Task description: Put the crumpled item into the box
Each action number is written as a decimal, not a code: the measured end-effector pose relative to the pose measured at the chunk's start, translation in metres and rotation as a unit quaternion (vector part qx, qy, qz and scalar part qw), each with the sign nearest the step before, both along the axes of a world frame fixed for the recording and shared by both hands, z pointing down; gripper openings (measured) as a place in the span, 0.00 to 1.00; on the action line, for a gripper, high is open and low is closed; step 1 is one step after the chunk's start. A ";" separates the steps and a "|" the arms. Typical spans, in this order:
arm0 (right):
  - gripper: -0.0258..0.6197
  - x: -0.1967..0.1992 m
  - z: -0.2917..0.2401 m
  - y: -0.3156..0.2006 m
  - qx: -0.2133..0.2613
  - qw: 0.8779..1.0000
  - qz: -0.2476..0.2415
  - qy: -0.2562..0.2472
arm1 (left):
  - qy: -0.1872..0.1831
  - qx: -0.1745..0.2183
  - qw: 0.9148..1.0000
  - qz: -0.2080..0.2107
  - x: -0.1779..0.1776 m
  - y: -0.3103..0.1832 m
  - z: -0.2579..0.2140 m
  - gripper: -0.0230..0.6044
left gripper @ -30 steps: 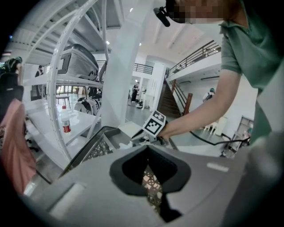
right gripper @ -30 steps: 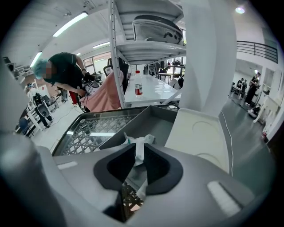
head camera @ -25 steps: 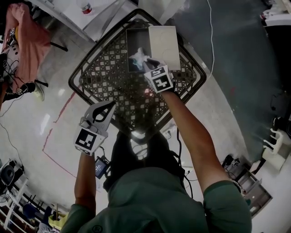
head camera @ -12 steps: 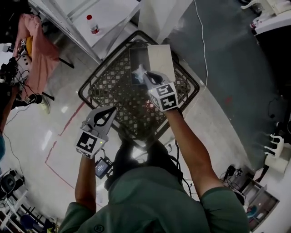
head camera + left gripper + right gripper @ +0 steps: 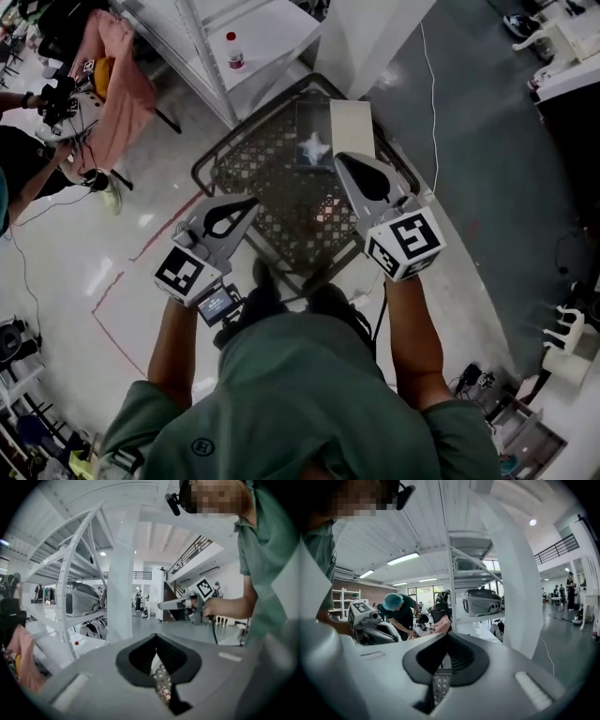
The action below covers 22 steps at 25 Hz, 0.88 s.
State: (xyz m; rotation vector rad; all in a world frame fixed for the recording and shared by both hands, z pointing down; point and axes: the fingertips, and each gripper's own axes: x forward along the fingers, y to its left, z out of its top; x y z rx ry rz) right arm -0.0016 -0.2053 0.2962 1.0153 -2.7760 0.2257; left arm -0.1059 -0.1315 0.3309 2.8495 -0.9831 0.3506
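A pale crumpled item (image 5: pixel 313 147) lies inside the open dark box (image 5: pixel 302 117) on the black lattice table (image 5: pixel 258 159), far below both grippers. The box's white lid (image 5: pixel 352 128) lies flat beside it on the right. My right gripper (image 5: pixel 343 159) hangs high above the table, near the box's right side in the head view. Its jaws have just been closing and are shut, with nothing between them (image 5: pixel 447 637). My left gripper (image 5: pixel 251 202) is also raised, over the table's near left part. Its tips meet and it is empty (image 5: pixel 156 639).
A white metal shelving rack (image 5: pixel 202 47) and a white surface with a red-capped bottle (image 5: pixel 235 52) stand behind the table. A white pillar (image 5: pixel 375 37) rises at the back. A person (image 5: pixel 28 169) works at the left beside a pink cloth (image 5: pixel 117 66). A cable (image 5: pixel 433 103) runs across the floor.
Both grippers have risen well away from the table. The right one pulled back from the box and its jaws shut, leaving the crumpled item in the box.
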 end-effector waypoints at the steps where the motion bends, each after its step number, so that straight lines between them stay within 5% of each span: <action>1: 0.05 -0.001 -0.017 0.010 0.016 1.000 -0.006 -0.006 | 0.004 0.010 1.000 0.000 -0.002 0.002 -0.010 0.04; 10: 0.05 -0.006 -0.100 0.095 0.098 0.995 -0.032 -0.003 | 0.002 0.094 0.995 -0.012 -0.021 0.027 -0.075 0.04; 22: 0.05 -0.020 -0.151 0.135 0.144 0.988 -0.054 0.002 | 0.001 0.134 0.990 -0.039 -0.052 0.039 -0.112 0.04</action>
